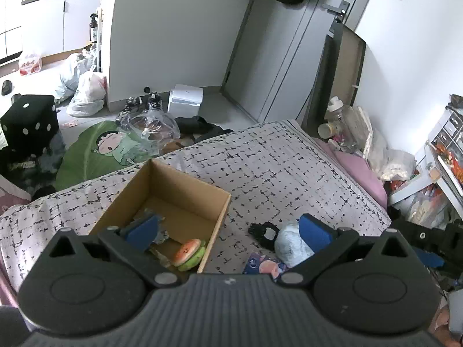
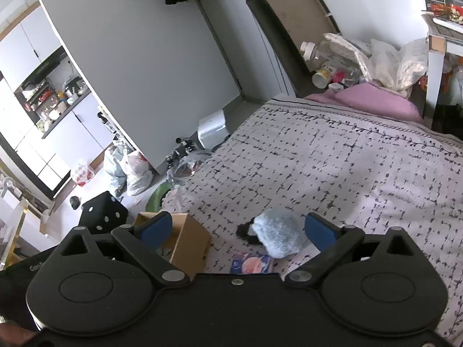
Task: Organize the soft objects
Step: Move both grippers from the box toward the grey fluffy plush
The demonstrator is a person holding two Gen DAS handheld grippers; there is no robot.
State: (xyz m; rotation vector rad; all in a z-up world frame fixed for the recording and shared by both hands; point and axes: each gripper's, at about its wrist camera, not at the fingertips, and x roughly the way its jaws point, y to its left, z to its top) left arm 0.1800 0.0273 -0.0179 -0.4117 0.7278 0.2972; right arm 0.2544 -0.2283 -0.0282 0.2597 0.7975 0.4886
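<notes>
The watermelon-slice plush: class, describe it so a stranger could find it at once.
Start at the bed with the patterned cover, then find the open cardboard box on it. The watermelon-slice plush lies in the box's near corner, the only red-and-green thing there.

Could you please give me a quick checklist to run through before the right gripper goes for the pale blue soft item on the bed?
1. Right gripper open: ok, fingers spread wide, nothing between them.
2. Pale blue soft item reachable: ok, it lies on the bedspread just ahead of the fingers.
3. Item free of neighbours: not ok, a black item touches its left edge.
4. Cardboard box has room: ok, bare floor shows beside the watermelon plush.
5. Left gripper out of the way: cannot tell, it is open near the box.
</notes>
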